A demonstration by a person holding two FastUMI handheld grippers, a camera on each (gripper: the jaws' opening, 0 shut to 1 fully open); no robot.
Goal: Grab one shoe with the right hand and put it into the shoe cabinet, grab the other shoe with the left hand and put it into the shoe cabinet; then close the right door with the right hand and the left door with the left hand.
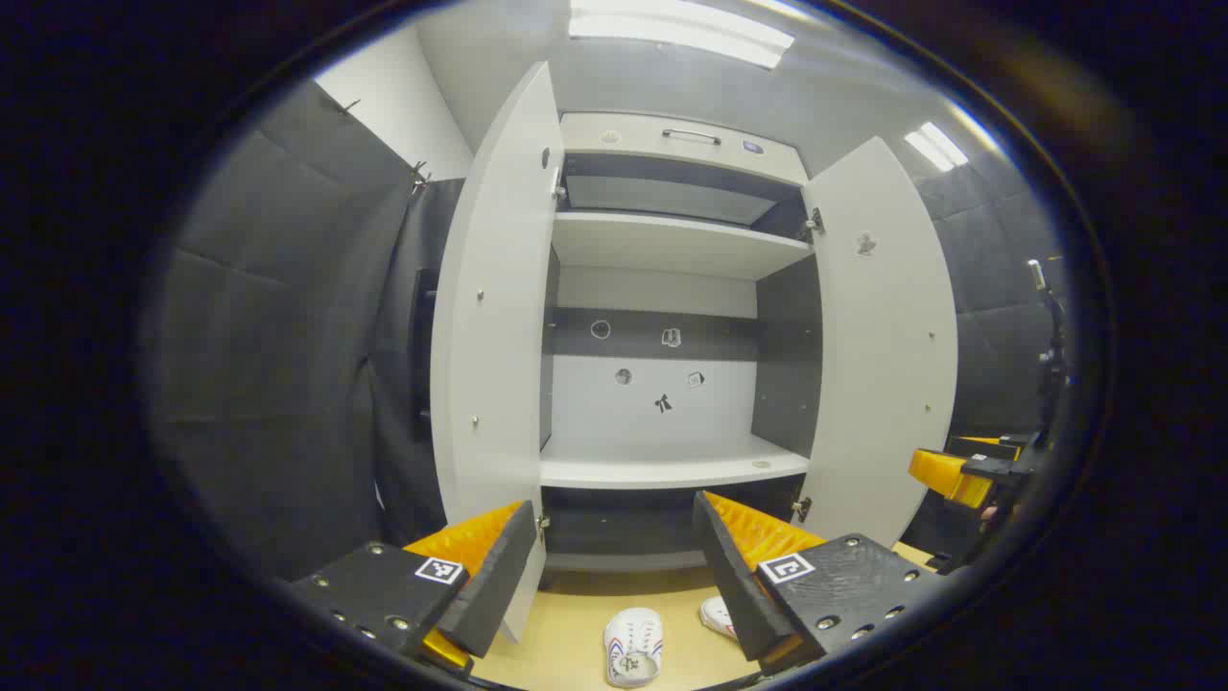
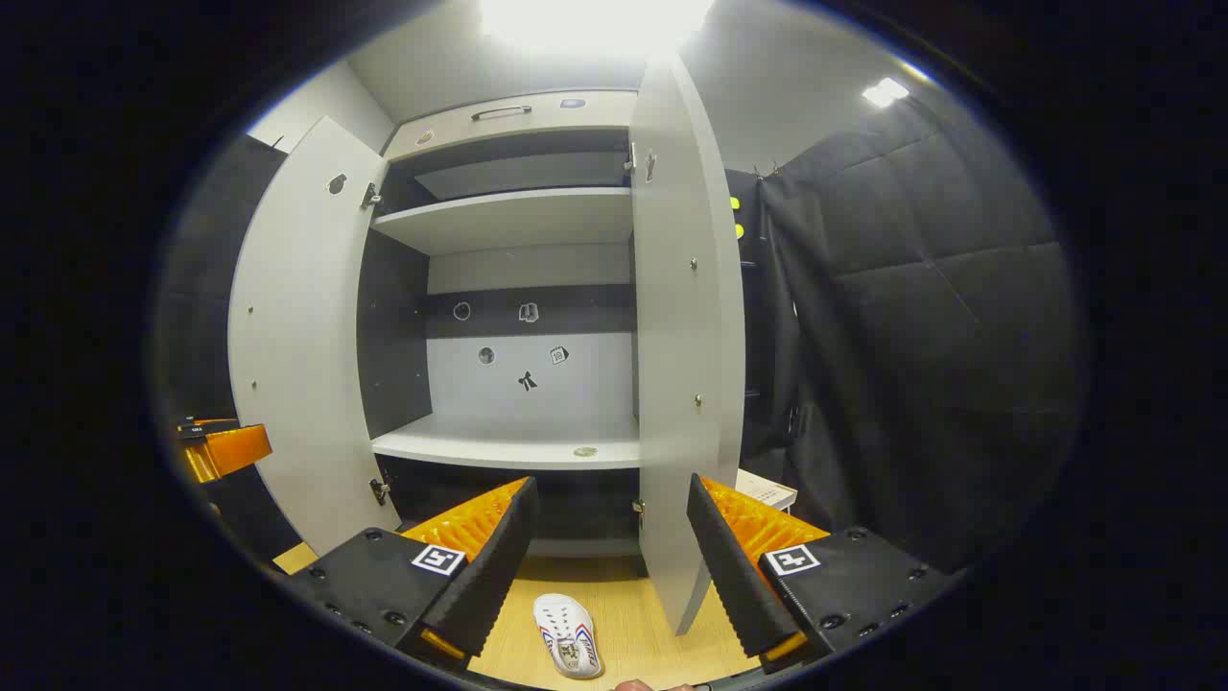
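Note:
A tall white shoe cabinet (image 1: 672,461) stands in front with both doors swung wide: left door (image 1: 494,336), right door (image 1: 883,345). Its shelves hold no shoes. In the left gripper view, two white shoes lie on the wooden floor below: one shoe (image 1: 633,645) between the fingers, the other shoe (image 1: 718,614) partly hidden behind the right finger. My left gripper (image 1: 614,585) is open above them. In the right gripper view, the cabinet (image 2: 518,441) shows again, with one white shoe (image 2: 568,633) on the floor beneath my open right gripper (image 2: 609,576).
Black padded booth walls (image 1: 288,384) close in both sides. The right gripper (image 1: 959,470) shows at the right edge of the left gripper view, and the left gripper (image 2: 225,449) at the left edge of the right gripper view. A small white box (image 2: 767,491) sits behind the right door.

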